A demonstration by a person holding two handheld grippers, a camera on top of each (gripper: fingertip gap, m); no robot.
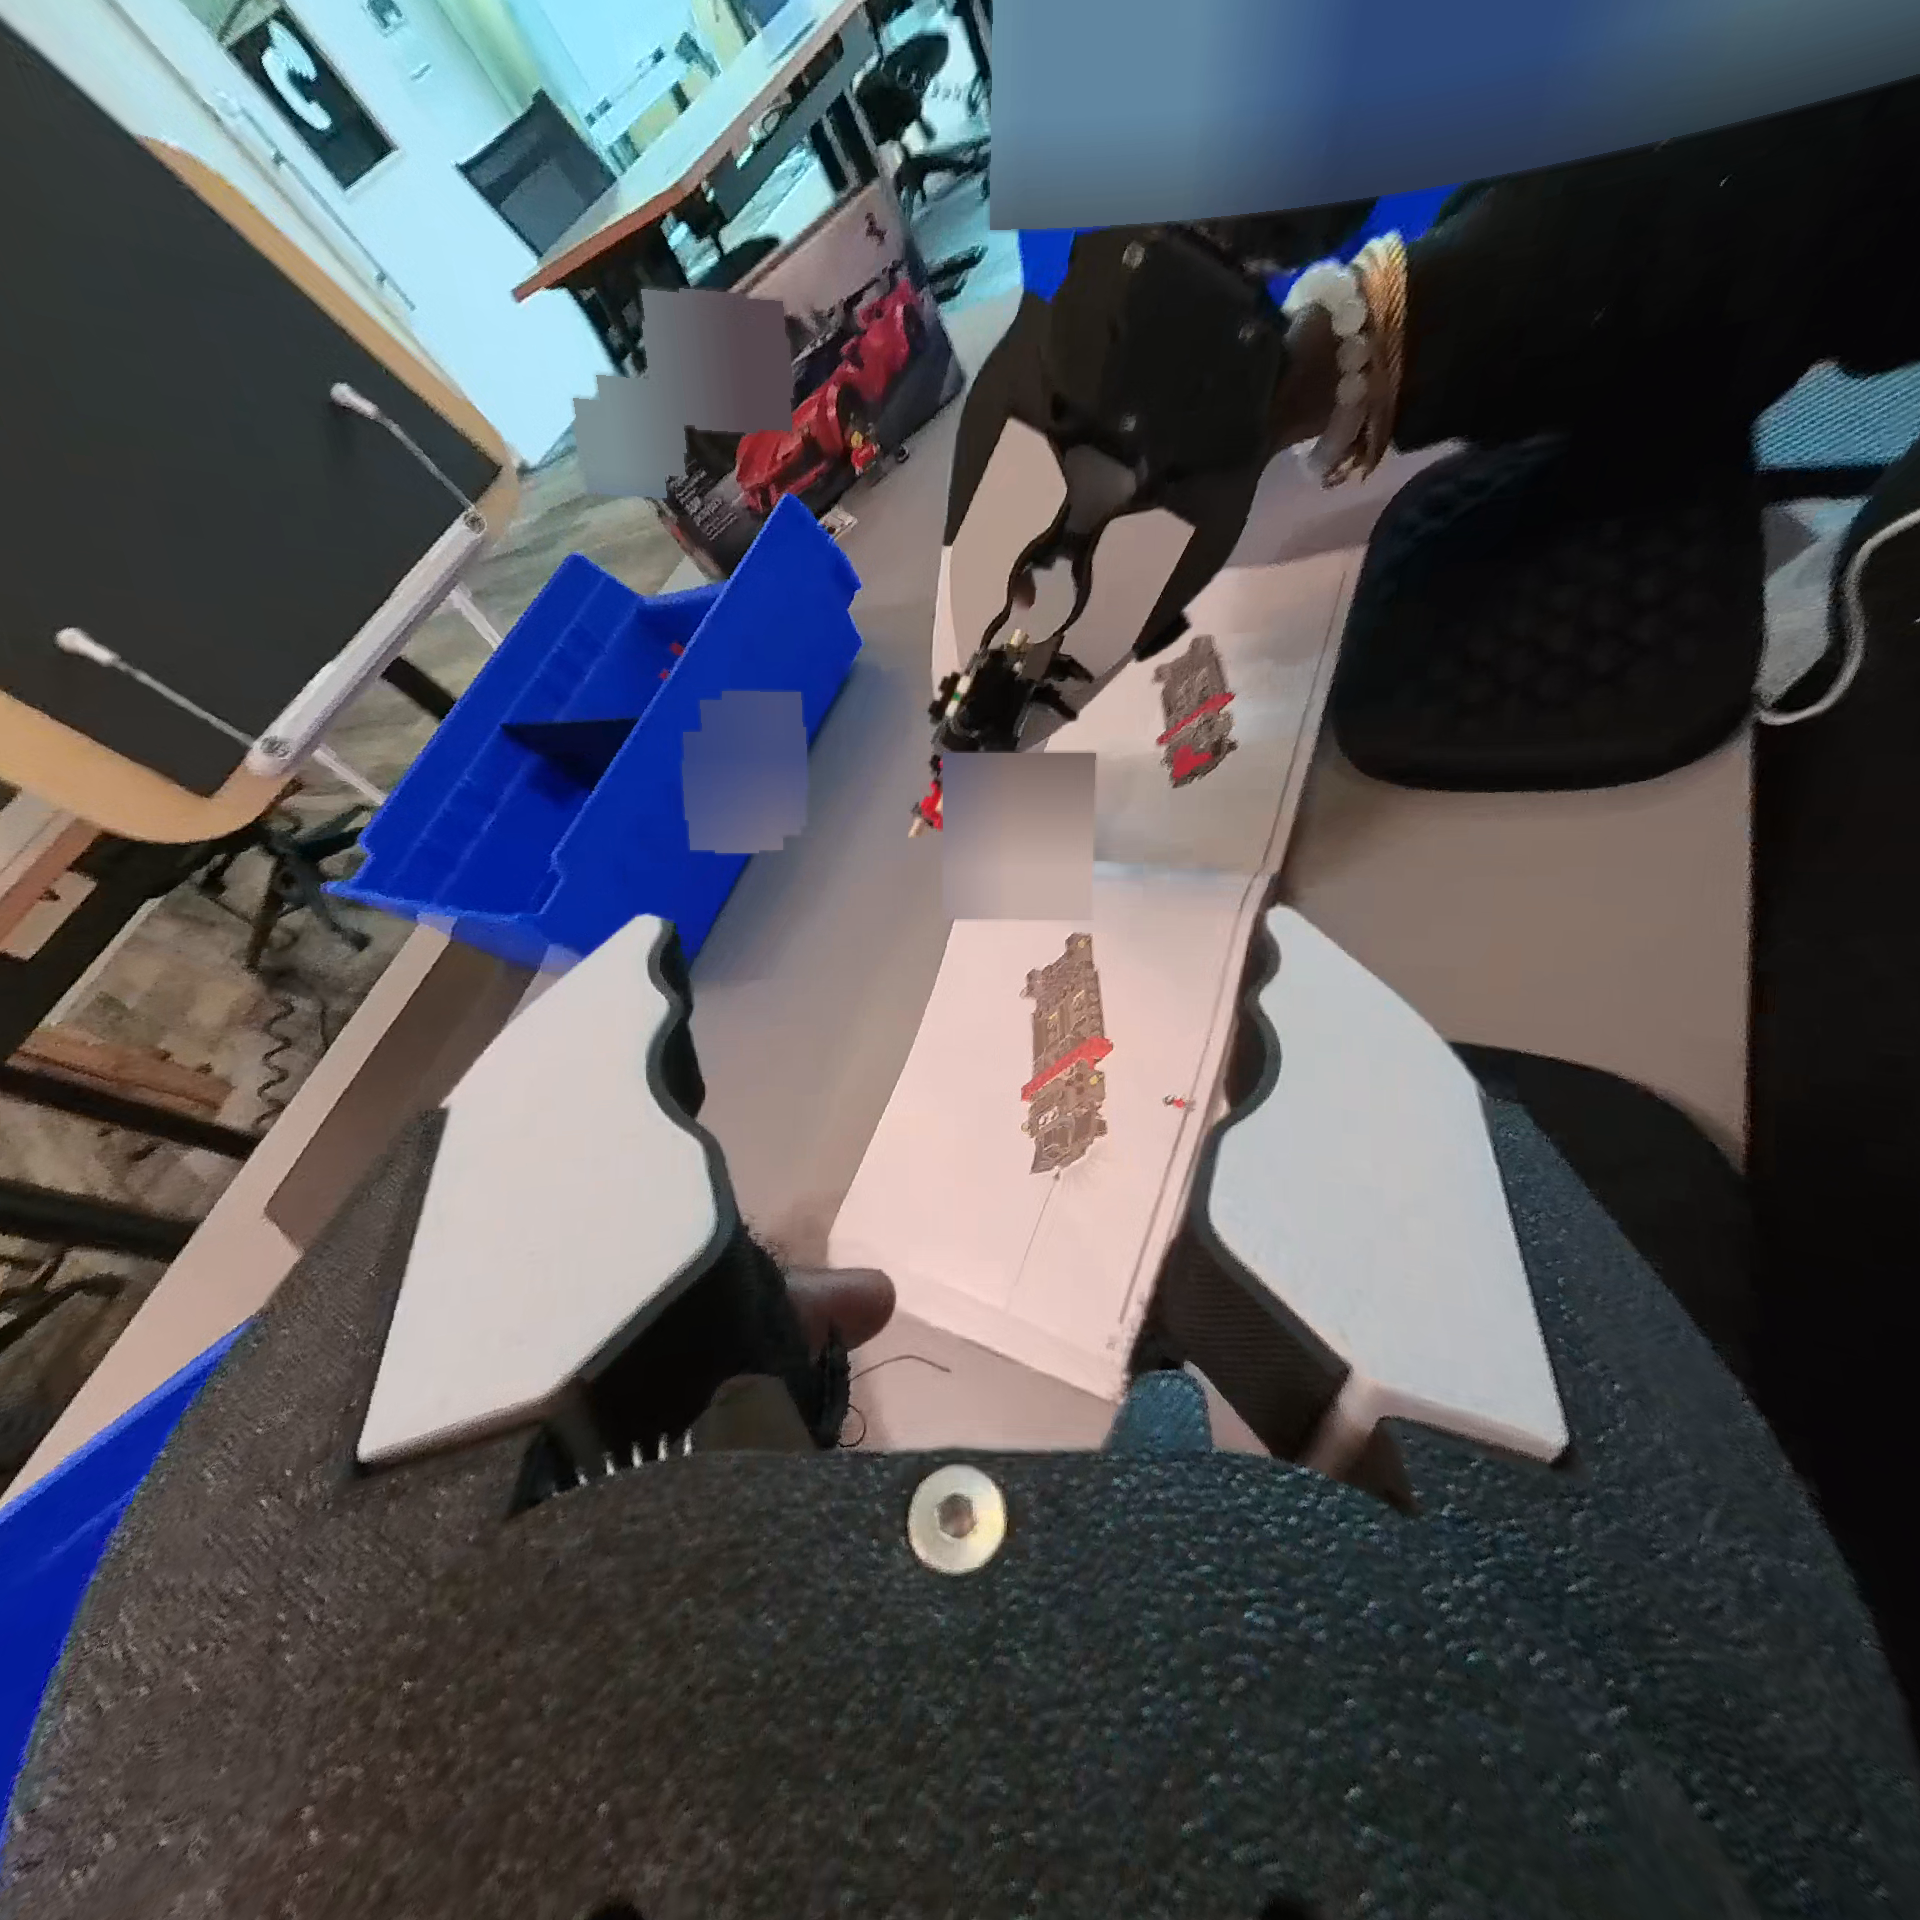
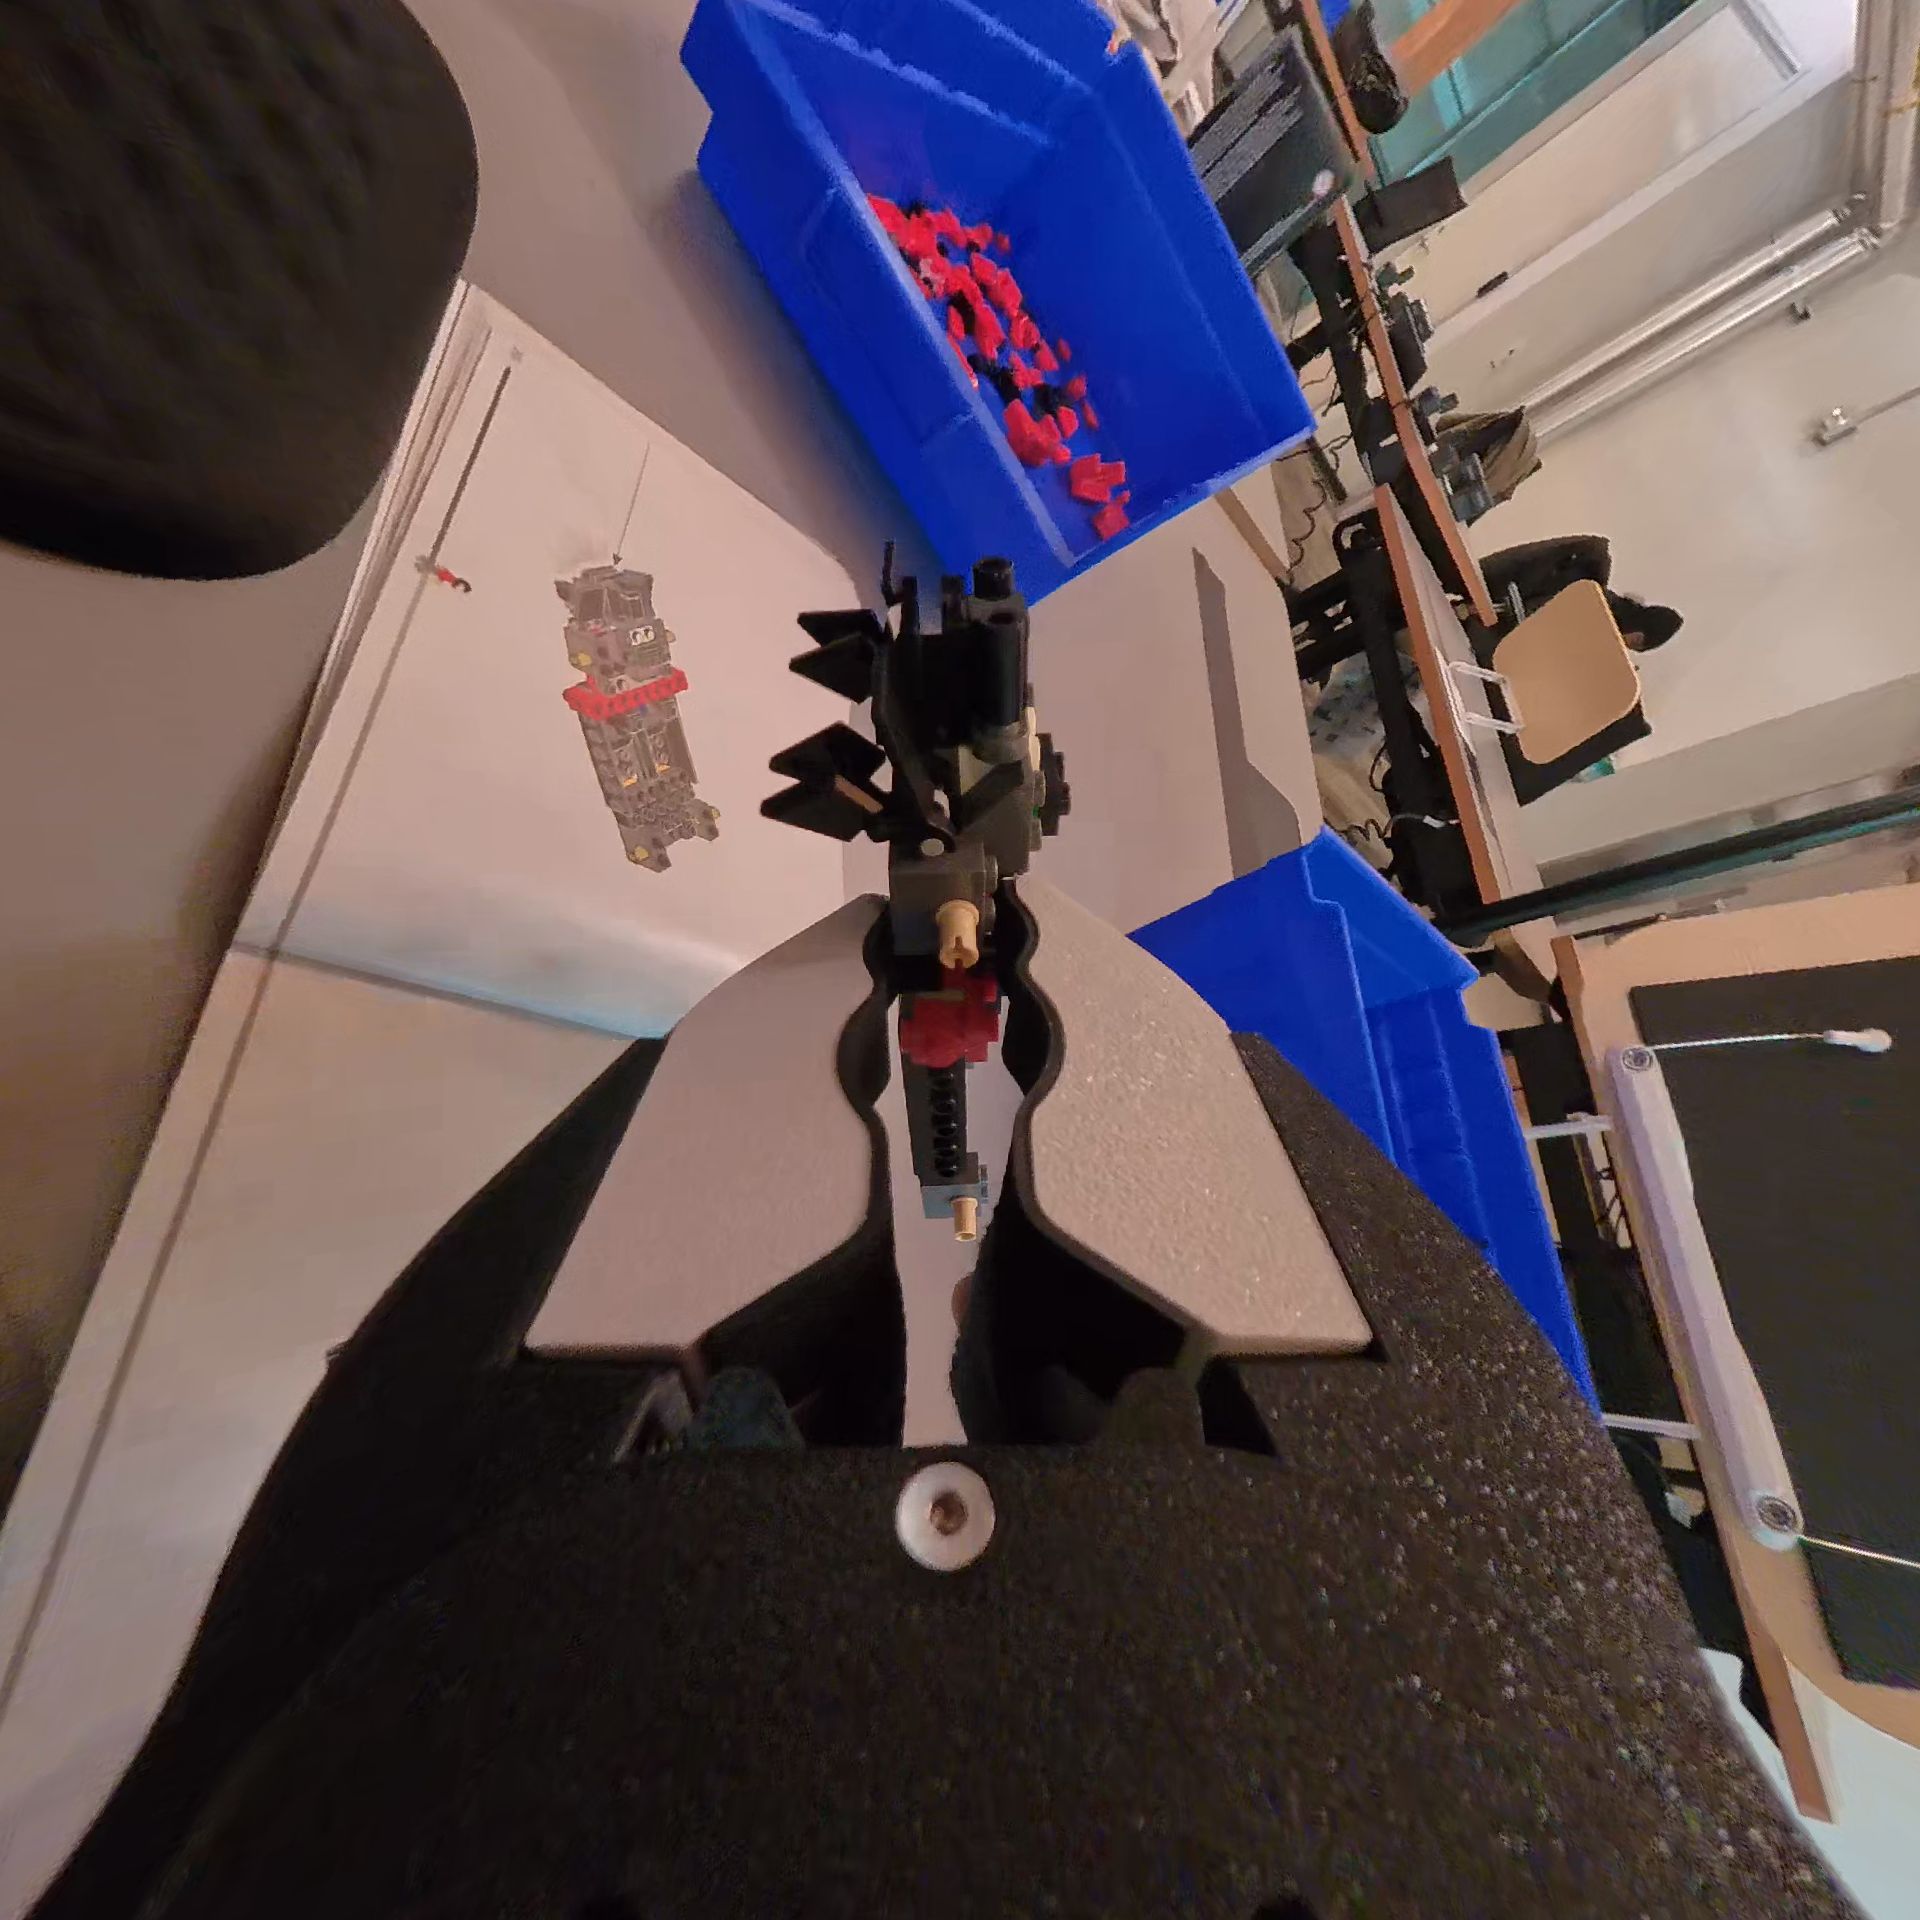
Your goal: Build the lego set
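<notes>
My right gripper [image 2: 945, 914] is shut on a black, grey and red lego assembly [image 2: 935, 748], holding it above the table; tan pins and a red gear show between the fingers. In the left wrist view that gripper [image 1: 1029, 613] holds the assembly [image 1: 987, 696] over the open instruction booklet [image 1: 997, 1195]. My left gripper [image 1: 961, 966] is open and empty, low over the booklet's near page. The booklet [image 2: 499, 748] shows printed pictures of the model. A blue bin [image 2: 997, 291] holds several red and black lego pieces.
A second blue bin [image 2: 1382, 1039] stands at the right of the right wrist view; a blue bin [image 1: 623, 727] sits left of the booklet. The set's box [image 1: 831, 416] with a red car picture stands behind. A black chair cushion [image 1: 1538, 613] and a person's sleeve lie to the right.
</notes>
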